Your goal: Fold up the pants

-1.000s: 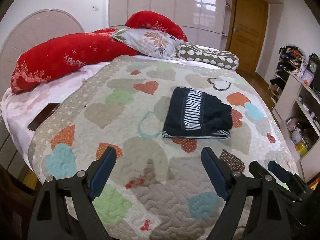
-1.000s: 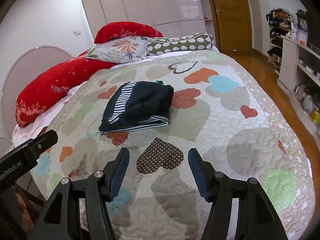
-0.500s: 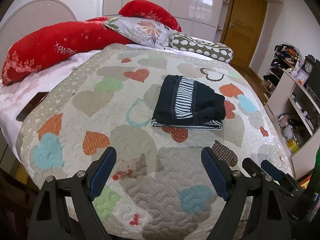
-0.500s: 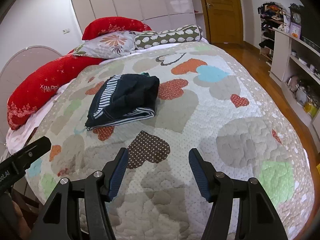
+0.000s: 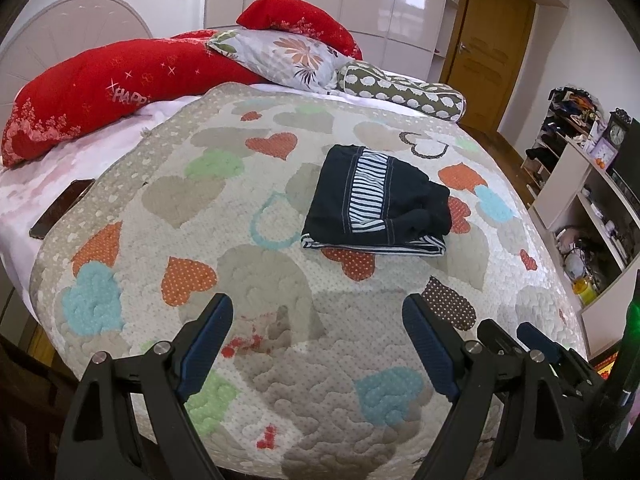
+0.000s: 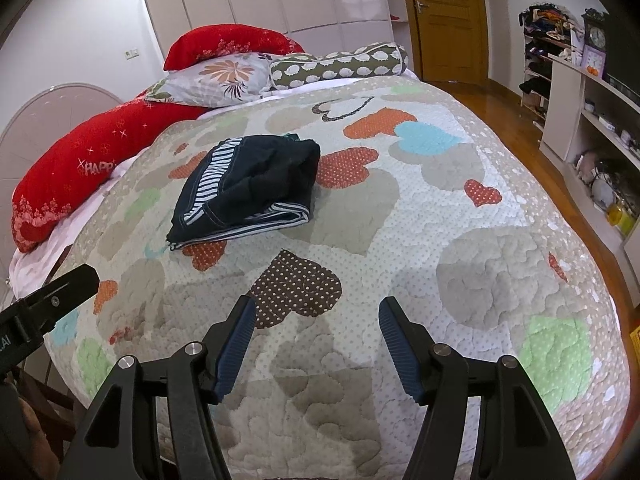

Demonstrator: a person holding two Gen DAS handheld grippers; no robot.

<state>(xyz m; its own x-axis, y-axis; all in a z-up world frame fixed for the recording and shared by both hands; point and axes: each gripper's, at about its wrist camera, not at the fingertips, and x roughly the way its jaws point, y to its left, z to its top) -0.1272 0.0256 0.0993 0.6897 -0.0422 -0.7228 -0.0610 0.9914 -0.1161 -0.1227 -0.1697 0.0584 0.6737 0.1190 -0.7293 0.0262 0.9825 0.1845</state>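
Dark navy pants (image 5: 378,202) with a blue-and-white striped band lie folded into a compact rectangle on the heart-patterned quilt (image 5: 224,216); they also show in the right wrist view (image 6: 248,188). My left gripper (image 5: 318,322) is open and empty, held above the quilt's near edge, well short of the pants. My right gripper (image 6: 316,320) is open and empty, also near the foot of the bed and apart from the pants. The right gripper shows at the lower right of the left wrist view (image 5: 516,340).
Red pillows (image 5: 100,88), a floral pillow (image 5: 288,56) and a spotted bolster (image 5: 404,92) lie at the head of the bed. A dark phone (image 5: 60,208) lies on the left bed edge. White shelves (image 6: 592,120) and a wooden door (image 6: 444,16) stand to the right.
Both grippers have drawn back and risen a little from the bed; the pants look farther away. The pants have not moved, and both grippers stay open.
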